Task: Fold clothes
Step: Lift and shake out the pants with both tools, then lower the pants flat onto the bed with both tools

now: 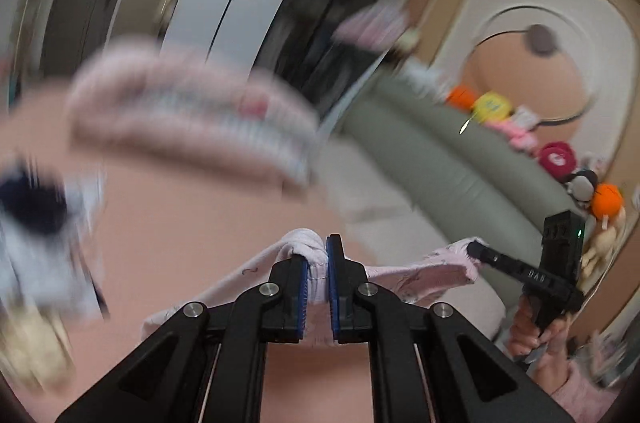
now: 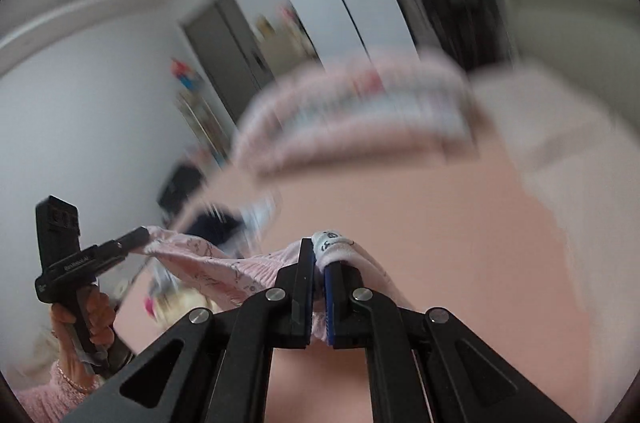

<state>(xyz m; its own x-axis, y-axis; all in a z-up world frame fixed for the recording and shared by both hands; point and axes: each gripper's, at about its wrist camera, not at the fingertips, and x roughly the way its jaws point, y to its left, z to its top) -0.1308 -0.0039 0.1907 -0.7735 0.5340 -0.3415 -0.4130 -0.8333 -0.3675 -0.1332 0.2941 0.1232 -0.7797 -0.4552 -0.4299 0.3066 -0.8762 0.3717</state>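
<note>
Here, the left gripper [image 1: 325,255] is clamped on one bunched edge of the pink garment [image 1: 420,273]; the right gripper [image 2: 318,257] is clamped on its other edge; the cloth hangs stretched between them, above the pink surface [image 2: 460,223]; a blurred striped pile [image 1: 188,111] lies farther off.

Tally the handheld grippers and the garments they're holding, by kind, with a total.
Grippers: 2, left gripper and right gripper, jaws of both shut on cloth.
Held garments: 1, the pink printed garment, stretched between the two.
Total: 3
</note>
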